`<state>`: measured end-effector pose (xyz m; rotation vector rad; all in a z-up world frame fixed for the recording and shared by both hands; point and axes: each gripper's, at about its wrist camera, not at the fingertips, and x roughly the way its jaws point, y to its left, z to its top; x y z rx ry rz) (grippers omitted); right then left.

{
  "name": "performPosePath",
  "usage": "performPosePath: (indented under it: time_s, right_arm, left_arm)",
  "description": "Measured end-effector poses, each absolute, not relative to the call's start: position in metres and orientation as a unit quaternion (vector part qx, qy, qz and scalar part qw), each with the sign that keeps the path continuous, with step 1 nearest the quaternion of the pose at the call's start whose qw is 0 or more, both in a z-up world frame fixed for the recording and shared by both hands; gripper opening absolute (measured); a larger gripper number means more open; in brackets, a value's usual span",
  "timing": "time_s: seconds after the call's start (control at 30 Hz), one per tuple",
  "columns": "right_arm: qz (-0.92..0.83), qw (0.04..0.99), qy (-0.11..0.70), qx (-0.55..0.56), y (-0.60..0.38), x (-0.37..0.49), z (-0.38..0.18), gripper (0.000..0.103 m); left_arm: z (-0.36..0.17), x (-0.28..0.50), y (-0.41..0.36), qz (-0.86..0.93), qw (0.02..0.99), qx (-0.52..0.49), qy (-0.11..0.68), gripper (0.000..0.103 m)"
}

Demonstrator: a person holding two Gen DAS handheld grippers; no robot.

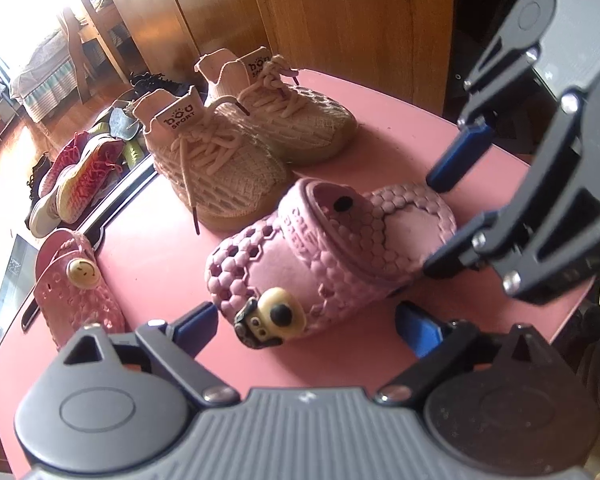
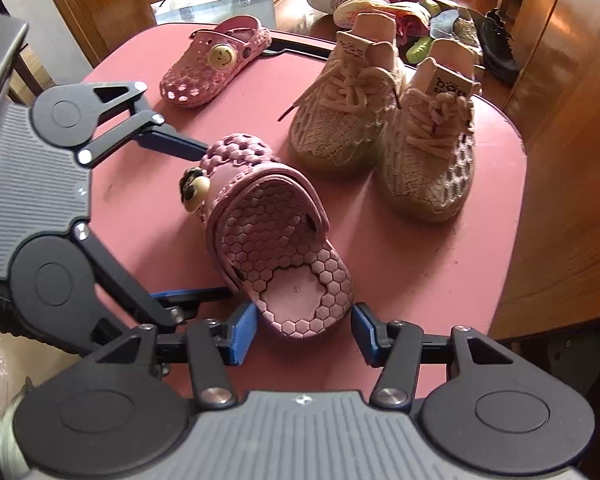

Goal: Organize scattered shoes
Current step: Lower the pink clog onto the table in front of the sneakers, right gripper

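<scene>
Fingers of right gripper parted to medium width, blue pads flanking heel of near pink clog at 6 o'clock in right wrist view; narrow gaps visible on both sides, so no grip yet. Left gripper spread wide around toe of same clog at 6 o'clock in left wrist view, pads likewise clear of it.

Risks, judged from this layout: soft foam heel liable to buckle or squirt out if pinched only at its rim; both tools closing on one small shoe liable to collide (tips already near each other); bear-shaped charm on toe liable to snag a left pad; clog liable to slide across smooth pink tabletop toward 3 o'clock edge if pushed rather than clamped.

Near clog: mauve, honeycomb-embossed, perforated toe, strap folded forward across opening, resting sole-down at centre of tabletop.

Farther, at 12 to 1 o'clock in right wrist view: pair of beige knit sneakers side by side, touching, toes toward camera, one lace trailing.

At 11 o'clock: second clog, pinker, smiley button on top, near far table edge, well apart from its partner.

Beyond table: heap of mixed shoes on wooden floor.
</scene>
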<state>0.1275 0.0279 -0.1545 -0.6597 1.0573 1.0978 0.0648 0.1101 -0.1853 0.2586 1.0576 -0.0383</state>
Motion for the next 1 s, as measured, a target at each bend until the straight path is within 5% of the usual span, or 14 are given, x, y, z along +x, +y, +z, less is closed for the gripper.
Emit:
performPosePath:
  time_s: [0.57,0.7,1.0]
  right_arm:
    - [0.434,0.712,0.460,-0.304,0.024,0.145,-0.153,0.051]
    - [0.454,0.716,0.463,-0.259,0.014,0.149,-0.133,0.052]
    - [0.475,0.714,0.493,-0.148,0.027,0.154,-0.123,0.051]
  left_arm:
    - [-0.185,0.055,0.093,-0.052,0.851,0.132,0.506,0.095]
    - [-0.170,0.050,0.101,-0.064,0.857,0.138,0.492,0.103]
    - [-0.171,0.064,0.118,-0.069,0.869,0.138,0.471,0.103]
